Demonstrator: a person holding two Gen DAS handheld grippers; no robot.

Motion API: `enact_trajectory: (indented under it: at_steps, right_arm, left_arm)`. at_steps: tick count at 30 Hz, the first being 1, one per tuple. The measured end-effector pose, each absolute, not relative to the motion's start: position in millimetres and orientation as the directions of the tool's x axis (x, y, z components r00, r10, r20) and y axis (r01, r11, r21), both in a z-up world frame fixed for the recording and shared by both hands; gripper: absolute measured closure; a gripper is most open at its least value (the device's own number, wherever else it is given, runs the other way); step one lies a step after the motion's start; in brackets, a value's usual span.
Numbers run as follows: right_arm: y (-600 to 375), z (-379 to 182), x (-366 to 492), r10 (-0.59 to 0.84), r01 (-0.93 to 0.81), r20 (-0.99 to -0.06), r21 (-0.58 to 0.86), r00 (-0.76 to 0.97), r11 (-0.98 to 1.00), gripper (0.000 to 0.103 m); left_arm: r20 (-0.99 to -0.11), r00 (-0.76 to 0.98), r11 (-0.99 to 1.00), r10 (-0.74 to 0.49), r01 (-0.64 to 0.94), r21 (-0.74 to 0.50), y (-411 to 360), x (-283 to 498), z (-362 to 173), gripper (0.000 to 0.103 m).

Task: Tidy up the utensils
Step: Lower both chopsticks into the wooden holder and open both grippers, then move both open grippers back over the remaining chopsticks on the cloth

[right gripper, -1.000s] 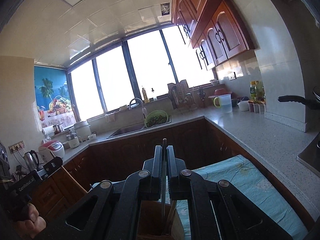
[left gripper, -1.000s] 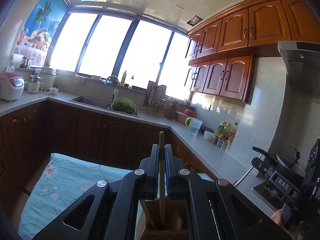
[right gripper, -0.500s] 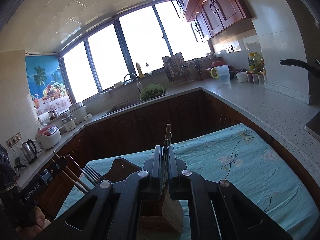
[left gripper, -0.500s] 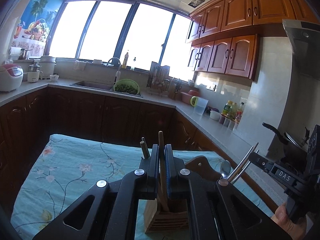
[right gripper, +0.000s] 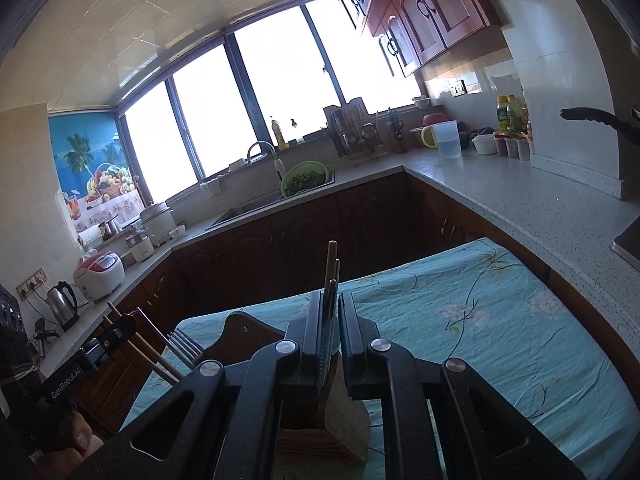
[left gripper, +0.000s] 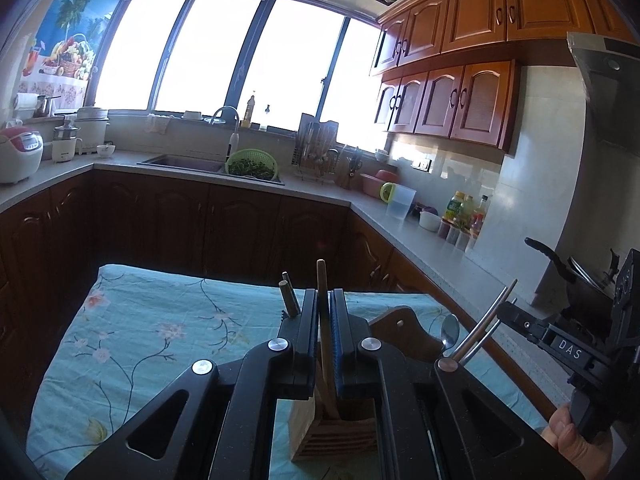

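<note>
A wooden utensil holder [left gripper: 332,428] stands on the blue flowered cloth [left gripper: 160,332]. My left gripper [left gripper: 323,294] is right above it, shut on a wooden utensil handle [left gripper: 322,280] whose lower end rests inside the holder. A dark handle [left gripper: 289,298] sticks up just to its left. In the right wrist view my right gripper [right gripper: 330,296] hangs over the holder [right gripper: 344,420]. Its jaws are opening, with a thin dark utensil handle [right gripper: 330,292] between them. That handle leans on the left pad, with a gap on the right. A wooden handle [right gripper: 331,256] rises behind it.
A dark wooden board [left gripper: 408,332] lies behind the holder. A spoon [left gripper: 449,330] and metal rods [left gripper: 486,326] slant up at the right, a fork [right gripper: 184,344] and chopsticks [right gripper: 140,344] at the left, bases hidden. Counters [right gripper: 500,200] surround the table.
Both grippers have sunk toward the table and the utensils have gone down into the holder. The right jaws have parted slightly. The left jaws stay on the wooden handle.
</note>
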State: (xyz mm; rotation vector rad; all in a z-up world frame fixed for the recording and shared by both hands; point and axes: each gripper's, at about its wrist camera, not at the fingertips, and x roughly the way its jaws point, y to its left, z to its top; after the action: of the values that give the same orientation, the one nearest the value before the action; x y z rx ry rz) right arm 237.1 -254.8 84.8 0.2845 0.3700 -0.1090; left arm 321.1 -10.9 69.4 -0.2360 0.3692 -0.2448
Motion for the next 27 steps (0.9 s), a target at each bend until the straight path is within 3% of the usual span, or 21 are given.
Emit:
enact_trajectory:
  at_steps: [2,4,8,12,13,15,20,27]
  right_arm:
    - [-257,87,234,-0.047,0.153,-0.363,0.268,0.931,0.951,0.09]
    - [-260,92,227,-0.042,0.148,-0.344,0.286,0.938,0.947,0.067]
    - [-263,106,211,-0.046,0.138,-0.292,0.302,0.955,0.943,0.055]
    - [-267,116,192,-0.038,0.118,-0.236,0.334,0.971,0.935,0.023]
    - [-268,118,187,-0.041,0.116,-0.222,0.336,0.974,0.935,0.016]
    - [-267,118,177,-0.042,0.112,-0.208,0.338,0.977,0.935,0.009]
    - [-266,110,161,-0.024,0.104,-0.228,0.346,0.973,0.933,0.006]
    - [-261,92,141,-0.009,0.111,-0.276,0.357,0.961,0.927,0.006]
  left_arm:
    - [-0.325,0.905,0.943,-0.276,0.19,-0.272,-12,320,73,0.093]
    - [-0.312,0.908,0.941,-0.28,0.196,-0.276,-11,315,78,0.086]
    - [-0.273,0.925,0.946,-0.265,0.195,-0.258,-12,302,89,0.068]
    - [-0.256,0.935,0.948,-0.247,0.178,-0.265,-9,286,93,0.05]
    - [-0.251,0.937,0.947,-0.242,0.172,-0.271,-7,280,92,0.041]
    - [-0.246,0.94,0.945,-0.236,0.163,-0.285,-3,269,89,0.036]
    - [-0.27,0.937,0.941,-0.222,0.134,-0.309,4,246,77,0.026]
    - [-0.321,0.923,0.947,-0.212,0.113,-0.302,4,214,66,0.025]
